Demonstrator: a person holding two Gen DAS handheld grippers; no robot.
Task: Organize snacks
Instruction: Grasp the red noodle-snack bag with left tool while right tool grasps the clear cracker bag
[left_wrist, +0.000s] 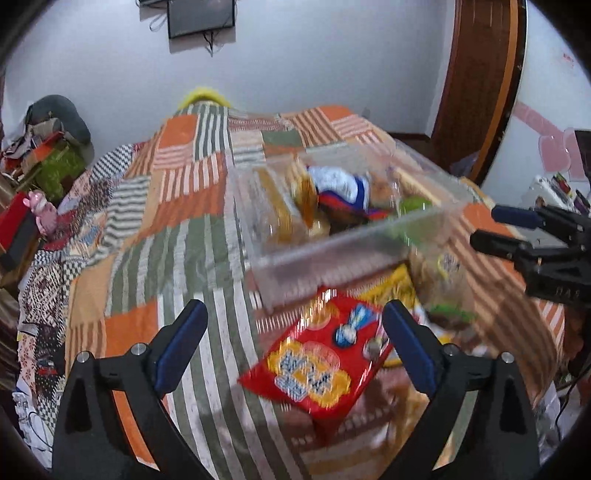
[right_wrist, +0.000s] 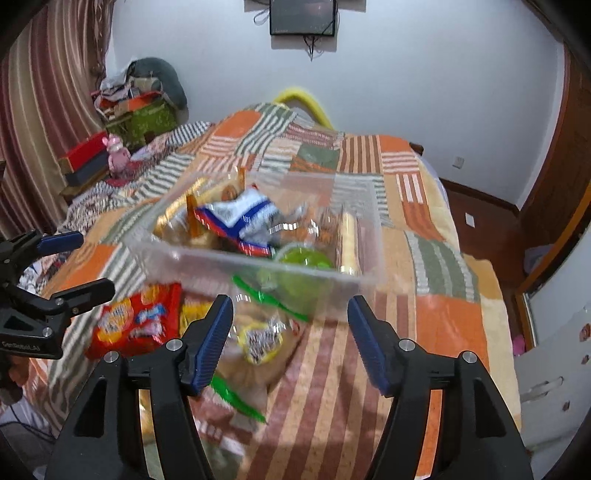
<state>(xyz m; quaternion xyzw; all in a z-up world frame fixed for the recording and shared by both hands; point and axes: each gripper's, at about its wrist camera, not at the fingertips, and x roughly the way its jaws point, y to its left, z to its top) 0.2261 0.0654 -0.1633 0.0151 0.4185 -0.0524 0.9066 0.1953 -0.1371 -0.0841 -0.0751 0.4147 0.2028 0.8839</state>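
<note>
On the bed, over the orange-and-green striped patchwork blanket (left_wrist: 177, 229), we've got a clear rectangular plastic bin (left_wrist: 332, 251) already loaded with wrapped snacks, sitting toward the far middle. A few packs are still loose on the blanket just in front of its near wall.

The one that matters for our left tongs (left_wrist: 295, 343) is the flat red foil snack bag with the yellow logo (left_wrist: 317, 369). It lies right between the blue pads, a bit toward the right one, with its long axis running from near-left up to far-right, pointing roughly at the bin. Those tongs are spread wide and gripping nothing; the bag just lies under them on the blanket.

Our right tongs (right_wrist: 291, 339) are about half open and also empty. Below them, toward the left pad, is a see-through bag of tan snacks with a round yellow label and green ends (right_wrist: 258, 343), its length running near to far. Can't say the left pad isn't brushing it, the frame's blurry there.

So the left hand is clearly closer to the red bag, the right hand to the see-through one. Our guess: the left needs to drop and close across the bag's short side, then carry it a short way forward over the bin's near wall.
</note>
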